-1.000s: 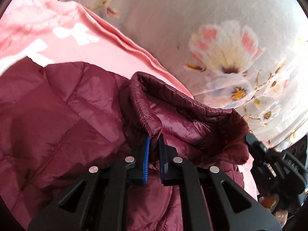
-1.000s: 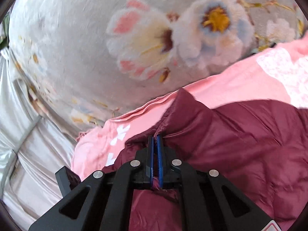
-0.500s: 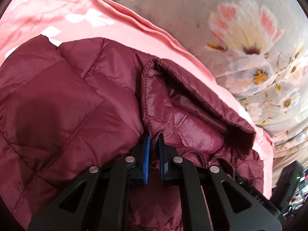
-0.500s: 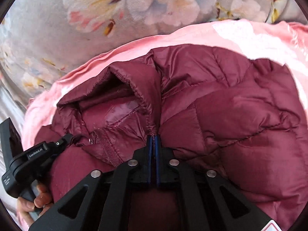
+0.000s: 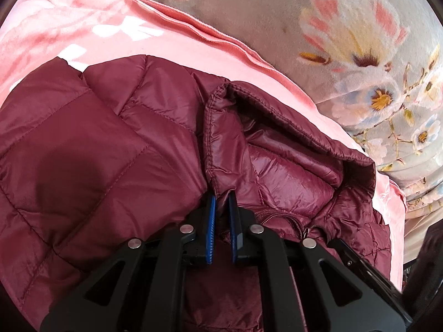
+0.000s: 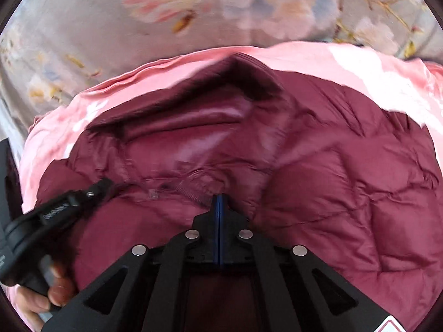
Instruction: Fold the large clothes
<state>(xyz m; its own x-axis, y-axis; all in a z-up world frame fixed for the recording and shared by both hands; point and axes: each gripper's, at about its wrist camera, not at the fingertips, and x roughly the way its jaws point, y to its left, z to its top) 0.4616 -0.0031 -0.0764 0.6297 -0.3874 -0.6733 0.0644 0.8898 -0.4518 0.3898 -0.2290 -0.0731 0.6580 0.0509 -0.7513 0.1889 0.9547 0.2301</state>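
A maroon quilted puffer jacket [image 5: 91,149] lies on a pink blanket, collar side up. My left gripper [image 5: 222,203] is shut on the jacket where the collar's front edge meets the body, with a fold between its blue pads [image 5: 211,215]. In the right wrist view the jacket [image 6: 346,182] spreads wide and its open collar [image 6: 199,116] lies flattened. My right gripper [image 6: 218,200] is shut, pads pressed together on the jacket's edge by the zipper. The left gripper [image 6: 94,191] reaches in from the left, held by a hand [image 6: 41,293].
The pink blanket [image 5: 116,33] with white shapes lies under the jacket on grey bedding with large flowers [image 5: 357,41]. The same floral bedding [image 6: 83,22] fills the far side in the right view. A black part of the right gripper [image 5: 360,257] shows at the lower right.
Both views have tipped downward and the jacket has sunk onto the pink blanket. The collar, which stood open before, has flattened. The right gripper has come lower over the jacket.
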